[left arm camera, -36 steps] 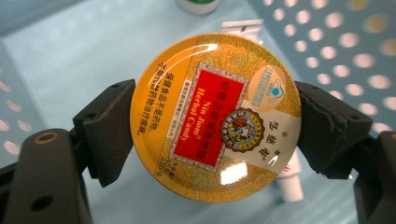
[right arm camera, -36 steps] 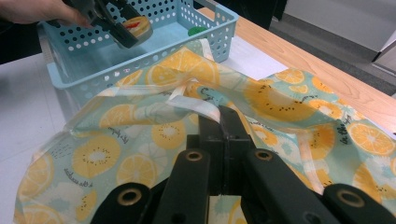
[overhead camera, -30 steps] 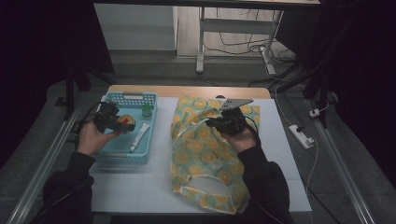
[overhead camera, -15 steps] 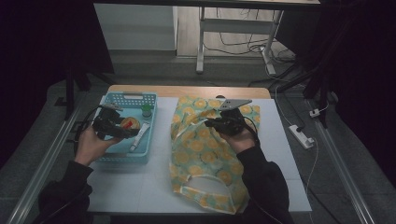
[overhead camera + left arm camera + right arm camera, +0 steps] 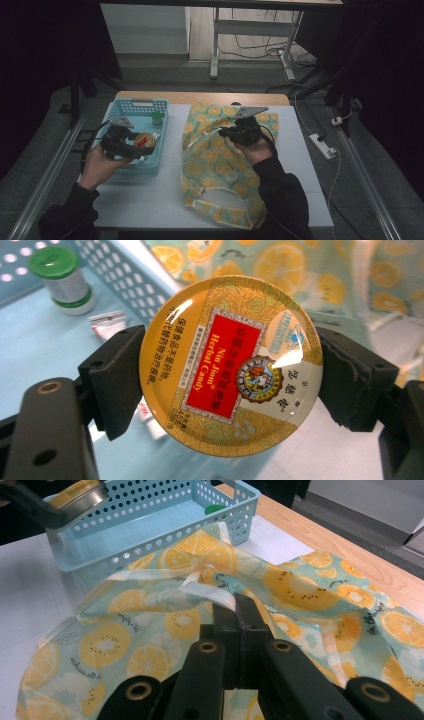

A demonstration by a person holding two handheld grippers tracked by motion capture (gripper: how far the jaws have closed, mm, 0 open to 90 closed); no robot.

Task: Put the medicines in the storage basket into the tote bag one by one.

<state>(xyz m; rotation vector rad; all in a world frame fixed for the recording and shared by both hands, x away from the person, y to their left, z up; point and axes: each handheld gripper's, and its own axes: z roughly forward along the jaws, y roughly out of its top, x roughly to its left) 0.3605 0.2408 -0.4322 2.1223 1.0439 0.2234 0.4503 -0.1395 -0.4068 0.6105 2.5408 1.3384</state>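
**Candy tin up out of the basket, bag mouth held ready**

Left gripper point(image 5: 227, 365) clamped edge-on across the round candy tin point(image 5: 231, 365), lifted over the blue basket point(image 5: 131, 107) at left of the high view, probably bound for the bag. Lid facing the camera, no long axis, label text running diagonal. Right gripper point(image 5: 239, 602) pinched shut on the lemon-print bag point(image 5: 220, 170) strap mid-frame, likely holding it open
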